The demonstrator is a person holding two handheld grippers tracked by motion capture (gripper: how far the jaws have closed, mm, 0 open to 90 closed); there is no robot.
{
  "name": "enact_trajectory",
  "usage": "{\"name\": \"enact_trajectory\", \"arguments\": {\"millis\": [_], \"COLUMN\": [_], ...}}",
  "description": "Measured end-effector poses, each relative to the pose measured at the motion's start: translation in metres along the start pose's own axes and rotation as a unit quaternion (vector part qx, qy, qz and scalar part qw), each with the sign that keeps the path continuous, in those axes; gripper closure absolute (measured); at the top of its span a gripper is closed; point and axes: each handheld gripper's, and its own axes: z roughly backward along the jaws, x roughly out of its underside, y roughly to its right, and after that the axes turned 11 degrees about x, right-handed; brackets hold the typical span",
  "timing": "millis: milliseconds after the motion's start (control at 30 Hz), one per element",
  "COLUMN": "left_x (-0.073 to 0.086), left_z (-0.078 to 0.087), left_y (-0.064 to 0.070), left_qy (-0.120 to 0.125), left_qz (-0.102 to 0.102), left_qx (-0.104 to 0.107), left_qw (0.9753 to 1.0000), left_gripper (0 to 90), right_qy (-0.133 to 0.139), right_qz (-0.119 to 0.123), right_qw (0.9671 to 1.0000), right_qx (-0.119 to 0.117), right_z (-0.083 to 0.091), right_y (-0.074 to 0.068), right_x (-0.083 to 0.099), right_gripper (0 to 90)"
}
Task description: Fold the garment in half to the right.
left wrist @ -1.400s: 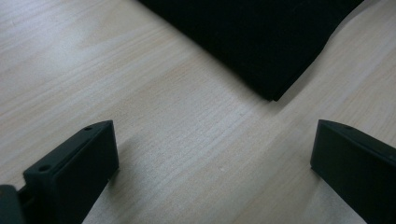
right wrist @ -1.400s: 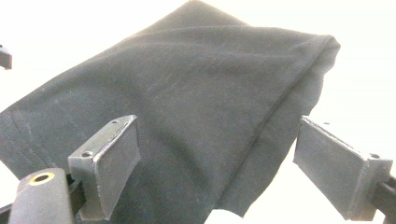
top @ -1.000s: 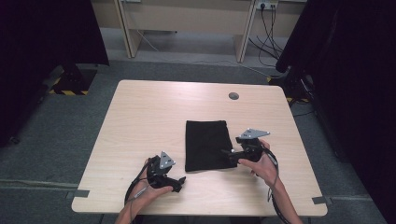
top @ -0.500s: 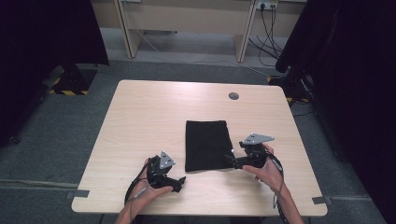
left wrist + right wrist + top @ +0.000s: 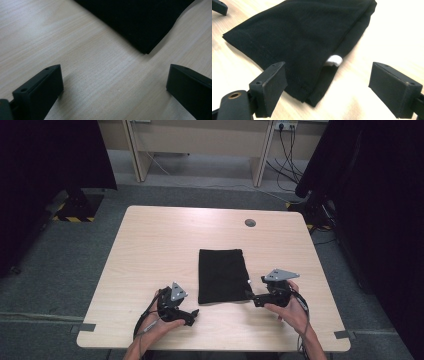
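folded cloth (image 5: 221, 275) lies flat on the worktop (image 5: 150, 250), toward its near half, a bit right of centre. left tool (image 5: 192, 316) sits near the front edge, just left of the cloth's near left corner. right tool (image 5: 254, 298) is just beside the cloth's near right corner. round hole (image 5: 250, 222) behind the cloth.

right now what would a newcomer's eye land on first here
A folded black cloth lies flat near the middle of the pale wooden table, dark against the light wood. A small white tag sticks out of its edge on the side by the right gripper, whose fingers stand open close to the cloth's near corner. The left gripper, also open, rests on bare wood beside the other near corner.
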Motion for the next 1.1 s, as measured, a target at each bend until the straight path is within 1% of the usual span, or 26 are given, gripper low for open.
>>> {"name": "enact_trajectory", "arguments": {"millis": [533,767,867,1100], "left_x": [0.000,0.001,0.002,0.007], "left_z": [0.000,0.001,0.003,0.008], "left_y": [0.000,0.000,-0.001,-0.003], "left_qy": [0.000,0.001,0.000,0.001], "left_qz": [0.001,0.001,0.002,0.006], "left_qx": [0.000,0.000,-0.002,-0.005], "left_qw": [1.0000,1.0000,1.0000,1.0000], "left_gripper": [0.0,0.0,0.0,0.0], "right_qy": [-0.008,-0.013,-0.013,-0.013], "right_qz": [-0.023,-0.032,-0.033,-0.044], "right_qw": [0.9997,0.9994,0.9993,0.9989], "right_qx": [-0.002,0.002,0.008,0.012], "right_z": [0.014,0.018,0.022,0.028], "right_y": [0.003,0.001,0.000,-0.002], "right_x": [0.020,0.028,0.030,0.037], "right_gripper": [15.1,15.1,15.0,15.0]}}
